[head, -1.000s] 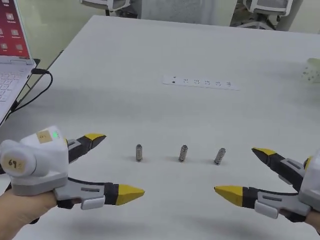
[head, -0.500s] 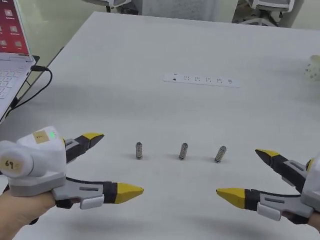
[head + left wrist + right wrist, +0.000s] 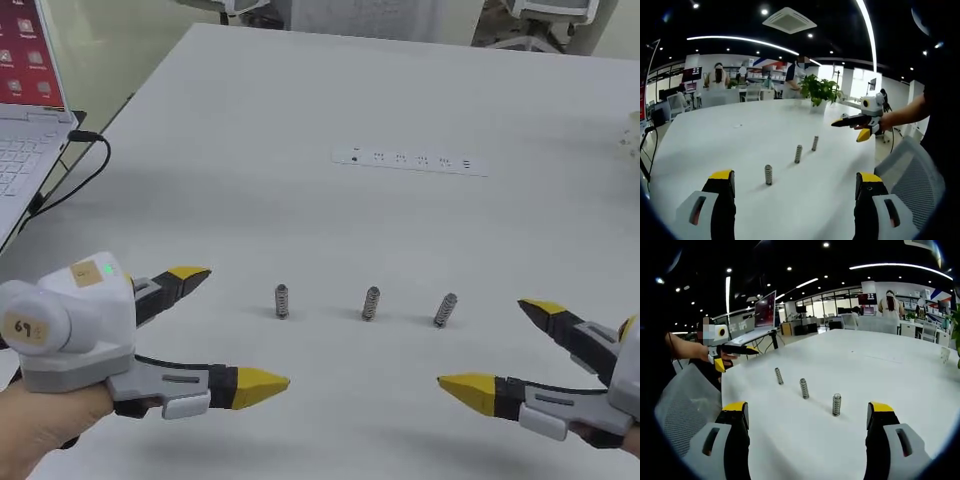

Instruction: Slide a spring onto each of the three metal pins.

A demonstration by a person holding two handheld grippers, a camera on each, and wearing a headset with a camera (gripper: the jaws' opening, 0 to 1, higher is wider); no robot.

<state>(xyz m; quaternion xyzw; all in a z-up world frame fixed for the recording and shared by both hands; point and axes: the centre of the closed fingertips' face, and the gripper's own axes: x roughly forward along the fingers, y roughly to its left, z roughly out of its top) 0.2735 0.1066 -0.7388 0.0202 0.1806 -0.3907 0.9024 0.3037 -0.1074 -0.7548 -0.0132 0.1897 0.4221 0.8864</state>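
Three small coiled springs stand upright in a row on the white table: left spring point(image 3: 281, 301), middle spring point(image 3: 371, 303), right spring point(image 3: 445, 310). The same row runs away from the left gripper view, nearest spring point(image 3: 768, 174) first, and from the right gripper view, nearest spring point(image 3: 836, 404) first. My left gripper point(image 3: 230, 328) hovers open to the left of the row, its yellow tips apart, holding nothing. My right gripper point(image 3: 503, 345) hovers open to the right of the row, also holding nothing. The pins under the springs are hidden.
A white power strip point(image 3: 410, 161) lies on the table point(image 3: 320, 90) beyond the springs. An open laptop point(image 3: 22, 120) with a black cable point(image 3: 75, 175) sits at the far left edge. Office chairs stand past the far edge.
The head camera has shifted slightly, so everything sits a little lower and to the right. Both grippers stay open in much the same places; the springs have not moved.
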